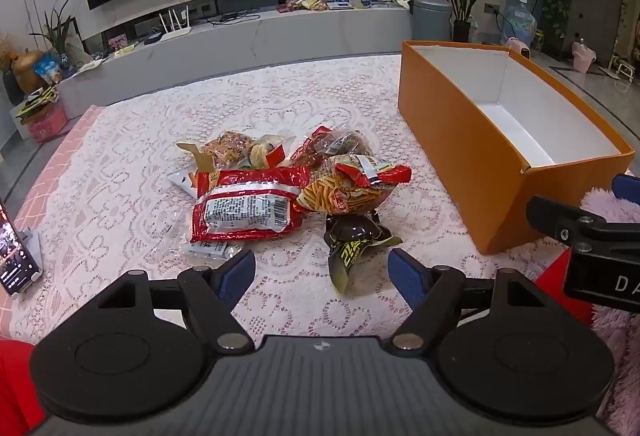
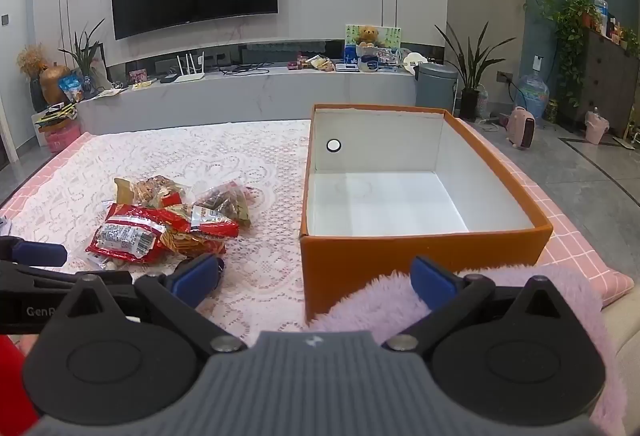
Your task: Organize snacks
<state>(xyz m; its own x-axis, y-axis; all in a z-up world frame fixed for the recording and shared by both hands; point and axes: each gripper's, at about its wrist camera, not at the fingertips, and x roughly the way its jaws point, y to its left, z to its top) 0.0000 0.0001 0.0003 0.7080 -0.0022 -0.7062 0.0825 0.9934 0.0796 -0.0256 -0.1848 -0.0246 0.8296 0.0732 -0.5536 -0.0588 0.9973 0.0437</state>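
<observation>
Far to my left a phone (image 1: pixel 16 256) leans on its stand at the edge of the lace tablecloth (image 1: pixel 120 164). My left claw (image 1: pixel 321 276) hangs low over the cloth with its blue pads spread wide and nothing between them. Just beyond it lies the heap of snacks (image 1: pixel 288 188), all bunched together near the middle of the table.

The red packet (image 1: pixel 246 210) on the left of the heap lies flat with its label up. It looks light and crinkly, likely slick, so I would pinch it across a sealed edge, not the puffed middle. Beside it, the bag of sticks (image 1: pixel 344 192) looks brittle inside; I would take it by its crimped top and squeeze gently. The dark wrapper (image 1: pixel 352 240) nearest me is small and crumpled, and its twisted tail offers an easy hold. The clear bags behind are soft and should bend under any grip.

Right of the heap stands the orange box (image 2: pixel 420 256), lid off, its white inside bare; no snack has gone in yet. My right claw (image 2: pixel 315 276) hangs just before the box's near wall, also spread wide and holding nothing, with something pink and fluffy (image 2: pixel 380 300) under it.
</observation>
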